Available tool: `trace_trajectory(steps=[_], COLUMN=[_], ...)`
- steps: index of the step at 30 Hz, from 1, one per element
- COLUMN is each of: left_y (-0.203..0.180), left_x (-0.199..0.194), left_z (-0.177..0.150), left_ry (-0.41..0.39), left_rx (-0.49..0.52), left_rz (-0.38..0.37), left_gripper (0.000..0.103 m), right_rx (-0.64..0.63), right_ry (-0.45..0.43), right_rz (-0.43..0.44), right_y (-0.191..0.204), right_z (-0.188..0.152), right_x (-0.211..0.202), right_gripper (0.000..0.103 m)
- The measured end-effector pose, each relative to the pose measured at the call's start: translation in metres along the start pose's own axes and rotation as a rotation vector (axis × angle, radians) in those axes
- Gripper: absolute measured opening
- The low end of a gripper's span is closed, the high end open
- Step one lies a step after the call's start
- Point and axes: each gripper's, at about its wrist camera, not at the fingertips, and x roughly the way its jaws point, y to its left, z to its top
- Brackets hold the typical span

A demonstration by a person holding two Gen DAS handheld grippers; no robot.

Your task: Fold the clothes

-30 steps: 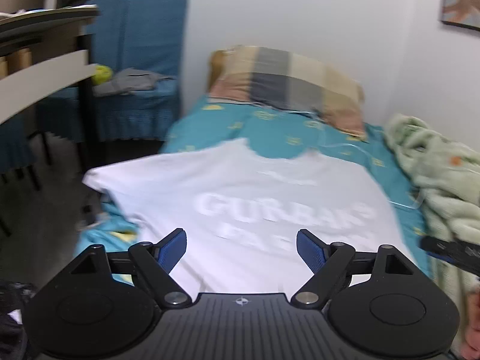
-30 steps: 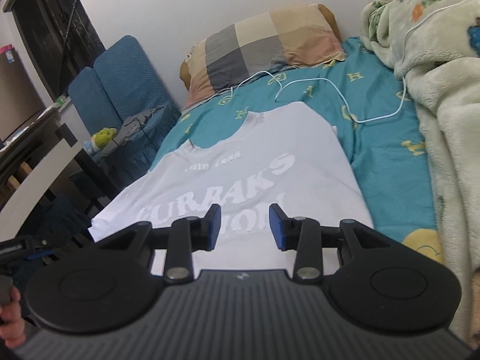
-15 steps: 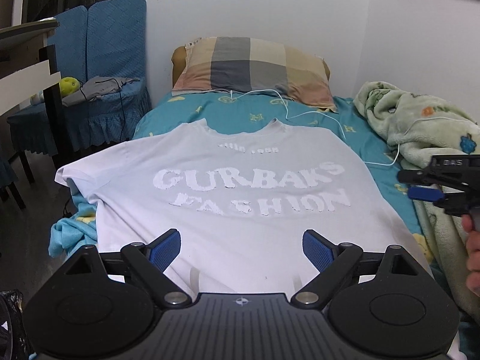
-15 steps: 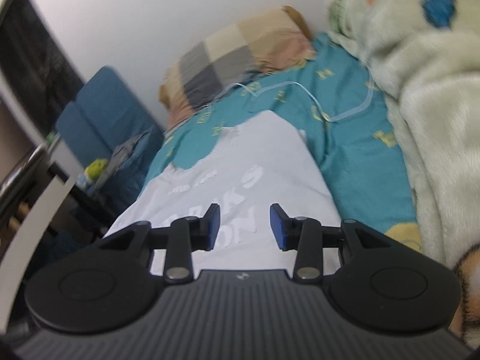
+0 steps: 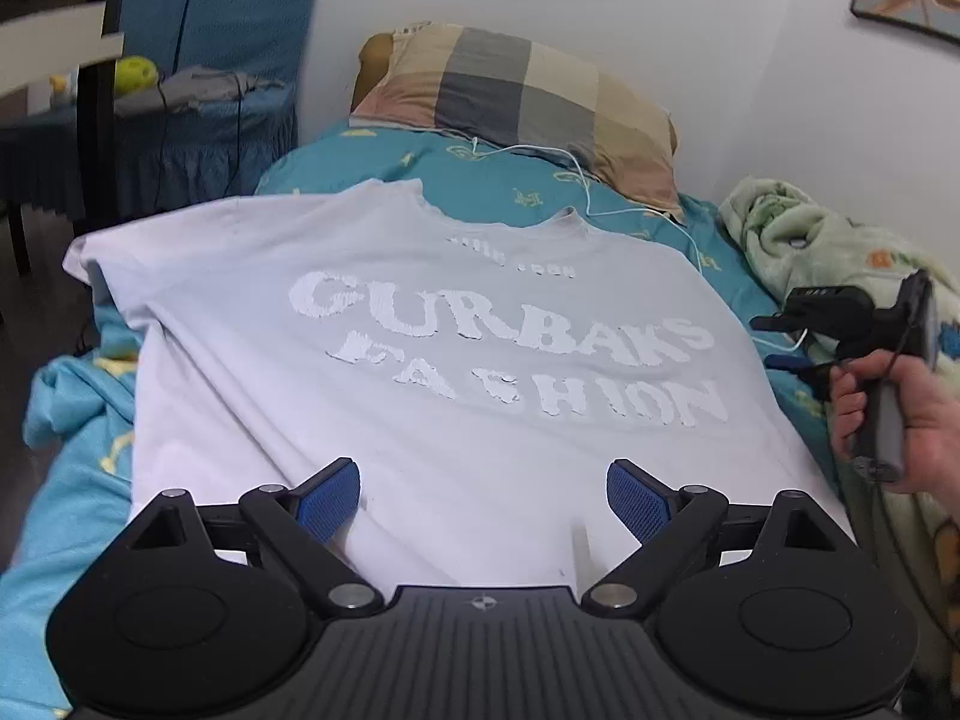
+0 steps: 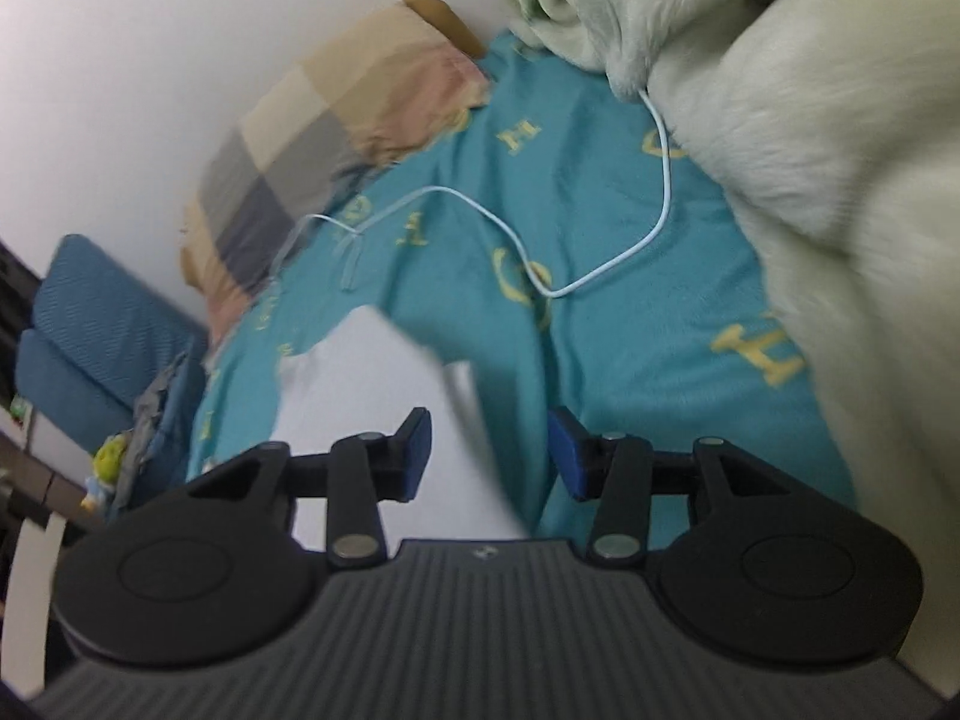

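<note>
The left gripper [image 5: 483, 495] hangs spread wide over the hem of the white printed cotton T-shirt [image 5: 420, 372], gripping nothing. The right gripper [image 6: 489, 459], jaws just opening and empty, hovers above the shirt's right edge. The shirt lies flat, print up, on the teal patterned bedsheet [image 6: 600, 222], between a checked pillow [image 5: 516, 96] and a pale green fleece blanket [image 6: 810, 120].

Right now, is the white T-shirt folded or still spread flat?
Spread flat, not folded. The T-shirt lies open on the bed, front print and neckline fully visible, one sleeve out at the bed's edge. No fold shows.
</note>
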Motion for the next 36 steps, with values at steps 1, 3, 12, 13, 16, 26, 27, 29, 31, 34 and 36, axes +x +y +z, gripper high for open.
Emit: trace_trajectory(steps=[1, 3, 12, 13, 16, 26, 27, 29, 31, 34, 36], left_y=[0.004, 0.01, 0.019, 0.019, 0.021, 0.023, 0.023, 0.022, 0.021, 0.02, 0.02], left_x=[0.003, 0.008, 0.012, 0.01, 0.003, -0.003, -0.002, 0.0, 0.002, 0.004, 0.005], left_z=[0.001, 0.002, 0.004, 0.005, 0.006, 0.007, 0.007, 0.006, 0.004, 0.003, 0.003], left_ry=[0.001, 0.002, 0.0, -0.007, -0.023, -0.039, -0.035, -0.03, -0.026, -0.023, -0.022], left_rx=[-0.018, -0.046, -0.099, -0.106, -0.118, -0.131, -0.132, -0.127, -0.121, -0.116, -0.112], left_rz=[-0.008, -0.022, -0.05, -0.053, -0.057, -0.046, -0.045, -0.041, -0.038, -0.032, -0.028], left_gripper=[0.091, 0.091, 0.091, 0.091, 0.091, 0.091, 0.091, 0.091, 0.091, 0.091, 0.091], right_rx=[-0.005, -0.014, -0.083, -0.091, -0.135, -0.236, -0.226, -0.21, -0.206, -0.149, -0.1], right_ry=[0.007, 0.021, 0.015, -0.01, -0.084, -0.263, -0.247, -0.176, -0.119, -0.054, -0.013], right_rz=[0.003, 0.009, 0.027, 0.031, 0.004, -0.109, -0.105, -0.111, -0.129, -0.082, -0.061], right_y=[0.001, 0.003, 0.036, 0.04, 0.049, 0.049, 0.046, 0.038, 0.031, 0.013, 0.003], right_z=[0.001, 0.004, 0.009, 0.011, 0.024, 0.078, 0.08, 0.075, 0.065, 0.042, 0.029], right_x=[0.009, 0.026, 0.042, 0.035, 0.009, -0.041, -0.04, -0.027, -0.013, 0.01, 0.025], right_gripper=[0.044, 0.043, 0.006, 0.006, 0.005, 0.003, 0.003, 0.003, 0.005, 0.007, 0.009])
